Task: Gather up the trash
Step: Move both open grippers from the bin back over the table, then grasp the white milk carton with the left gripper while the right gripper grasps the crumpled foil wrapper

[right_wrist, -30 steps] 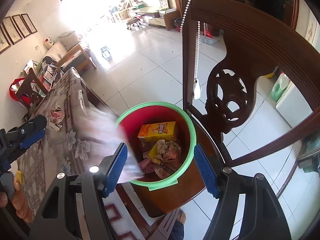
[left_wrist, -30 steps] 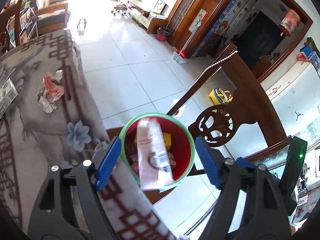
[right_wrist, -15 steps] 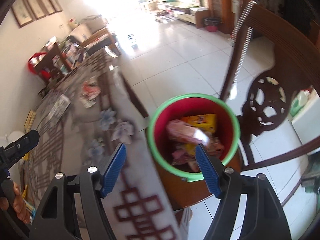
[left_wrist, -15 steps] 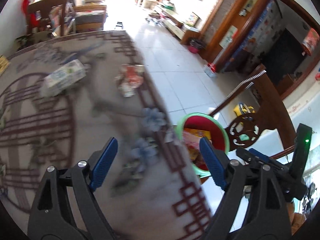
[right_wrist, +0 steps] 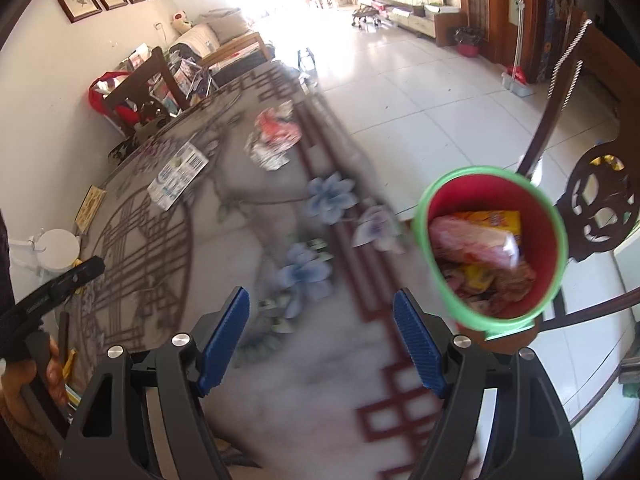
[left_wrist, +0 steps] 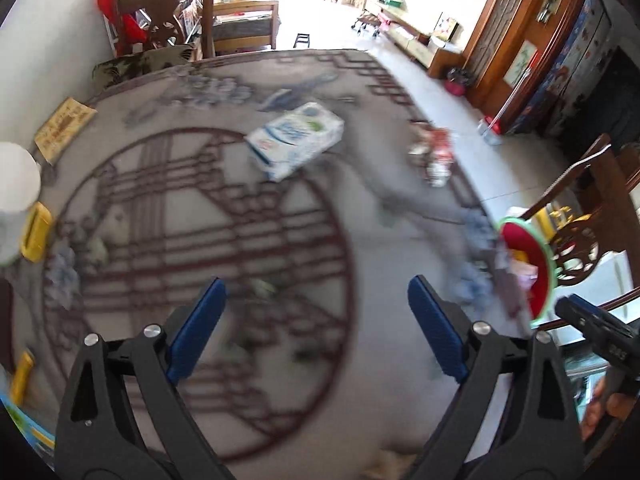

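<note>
A red bin with a green rim stands on a chair seat beside the table and holds wrappers and a yellow box; it also shows in the left wrist view. A white and blue carton lies on the patterned tablecloth, also in the right wrist view. A crumpled red and white wrapper lies near the table's right edge. My left gripper is open and empty above the table's middle. My right gripper is open and empty above the table's edge, left of the bin.
A carved wooden chair stands behind the bin. A white cup, a yellow object and a small yellow card lie at the table's left side. Another chair stands at the far end. Tiled floor lies right of the table.
A pale wrapper dropped from the left gripper into the bin. Both grippers then swung left, away from the bin and over the table. Both stay open.
</note>
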Motion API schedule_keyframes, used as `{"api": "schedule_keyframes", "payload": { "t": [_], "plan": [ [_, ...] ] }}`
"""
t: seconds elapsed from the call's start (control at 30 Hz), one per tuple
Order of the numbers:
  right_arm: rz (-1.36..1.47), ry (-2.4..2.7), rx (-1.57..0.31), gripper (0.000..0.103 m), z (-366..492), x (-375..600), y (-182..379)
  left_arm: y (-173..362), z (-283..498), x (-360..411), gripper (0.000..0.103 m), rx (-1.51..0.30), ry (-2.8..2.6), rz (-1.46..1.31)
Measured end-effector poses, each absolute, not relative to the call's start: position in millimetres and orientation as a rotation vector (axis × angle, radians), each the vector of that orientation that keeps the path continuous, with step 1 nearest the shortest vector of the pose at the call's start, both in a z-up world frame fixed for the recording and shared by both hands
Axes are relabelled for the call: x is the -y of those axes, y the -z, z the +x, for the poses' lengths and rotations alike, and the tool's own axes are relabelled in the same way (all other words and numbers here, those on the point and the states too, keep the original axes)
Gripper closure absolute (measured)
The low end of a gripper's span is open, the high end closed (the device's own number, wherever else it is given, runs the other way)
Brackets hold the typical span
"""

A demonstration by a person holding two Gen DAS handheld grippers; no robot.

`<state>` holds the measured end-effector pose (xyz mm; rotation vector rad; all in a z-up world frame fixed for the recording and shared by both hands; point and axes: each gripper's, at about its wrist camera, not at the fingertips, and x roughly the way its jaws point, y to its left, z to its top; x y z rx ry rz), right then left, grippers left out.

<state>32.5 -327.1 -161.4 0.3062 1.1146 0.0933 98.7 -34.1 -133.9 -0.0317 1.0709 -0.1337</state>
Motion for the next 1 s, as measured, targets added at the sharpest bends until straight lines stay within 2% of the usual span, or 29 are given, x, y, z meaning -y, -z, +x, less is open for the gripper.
{"api": "schedule_keyframes", "payload": {
  "t": [0.2, 0.47, 0.63, 0.7, 0.73, 0.77, 0.83, 1.0],
  "plan": [
    [0.281, -0.101, -1.191, 0.030, 39.6, 283.2, 182.6, 146.6, 161.8, 10.3, 0.006, -1.025, 0.206, 0.098],
    [0.241, -0.068, -1.269, 0.030, 60.6, 265.1, 200.8, 194.7, 269.2, 15.8, 0.006, -1.116, 0.295, 0.192],
    [0.231, -0.071, -1.263, 0.030, 95.1, 264.4, 204.1, 209.4, 295.5, 32.4, 0.006, -1.133, 0.323, 0.204],
    [0.220, -0.079, -1.241, 0.030, 114.1, 264.3, 202.6, 213.0, 300.5, 34.9, 0.013, -1.139, 0.344, 0.160],
    [0.213, -0.084, -1.221, 0.030, 126.5, 264.1, 200.8, 215.4, 302.6, 34.2, 0.035, -1.145, 0.346, 0.129],
    [0.206, -0.088, -1.202, 0.030, 139.4, 264.1, 198.8, 216.3, 302.7, 32.0, 0.041, -1.148, 0.344, 0.099],
    [0.203, -0.097, -1.165, 0.030, 162.6, 266.1, 195.7, 213.1, 297.9, 25.1, 0.046, -1.142, 0.333, 0.033],
    [0.229, -0.047, -1.112, 0.025, 224.1, 278.0, 203.5, 197.3, 255.2, 1.9, 0.047, -1.120, 0.284, -0.068]
  ]
}}
